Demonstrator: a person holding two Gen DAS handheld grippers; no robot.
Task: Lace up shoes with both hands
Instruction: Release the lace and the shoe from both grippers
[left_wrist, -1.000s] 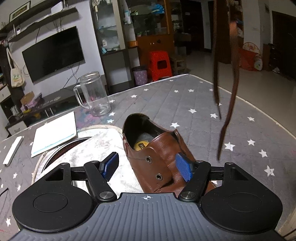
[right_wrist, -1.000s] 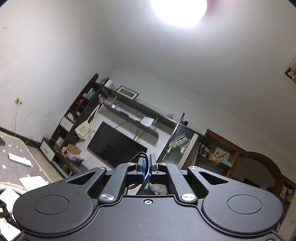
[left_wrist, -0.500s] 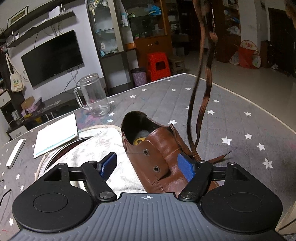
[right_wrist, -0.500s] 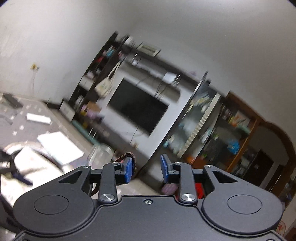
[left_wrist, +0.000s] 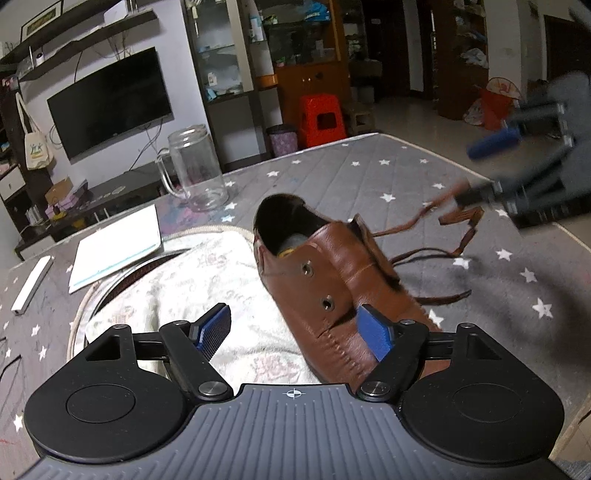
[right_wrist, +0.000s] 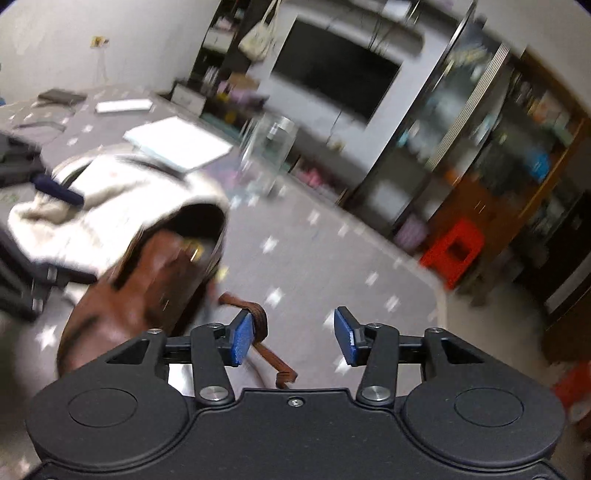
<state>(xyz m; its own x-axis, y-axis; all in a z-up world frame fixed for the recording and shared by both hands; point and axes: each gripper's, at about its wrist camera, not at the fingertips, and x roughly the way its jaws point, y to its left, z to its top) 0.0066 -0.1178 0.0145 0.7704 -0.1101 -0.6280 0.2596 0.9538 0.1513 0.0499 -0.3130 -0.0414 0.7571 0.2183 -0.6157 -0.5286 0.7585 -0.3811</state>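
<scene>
Right wrist view alone shows the lace (right_wrist: 258, 317) draped against the wide right claw (right_wrist: 293, 341); left claw (left_wrist: 295, 332) gapes astride the shoe (left_wrist: 332, 288).

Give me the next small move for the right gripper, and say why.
Probably close the right gripper on the brown lace. Its jaws stand open, and the lace only drapes over the left pad, trailing slack across the mat from the shoe. The shoe's two visible eyelets look empty, so threading needs a firm hold first.

Left claw (left_wrist: 297, 330): black ribbed body, blue pads, silver screws (right claw (right_wrist: 294, 339) identical).
</scene>
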